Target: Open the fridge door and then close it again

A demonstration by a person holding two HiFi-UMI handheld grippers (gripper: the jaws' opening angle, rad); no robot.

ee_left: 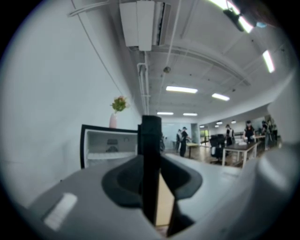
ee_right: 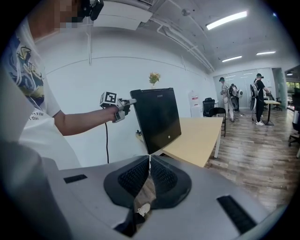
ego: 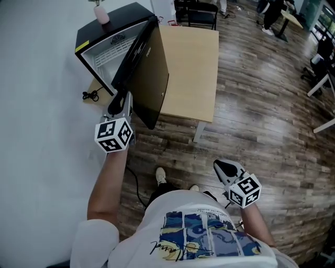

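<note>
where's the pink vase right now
At the top left of the head view, the pink vase stands on top of the black fridge, near the white wall and beyond the open door.

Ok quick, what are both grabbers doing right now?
Left gripper: closed on the edge of the black fridge door.
Right gripper: closed, holding nothing.

Edge of fridge door [ego: 152, 78] between the jaws of left claw [ego: 121, 99]; fridge [ego: 125, 20] ahead-left of it, vase [ego: 101, 14] on top; counter [ego: 191, 68] ahead-right, under the fridge; right claw [ego: 220, 165] well behind.
</note>
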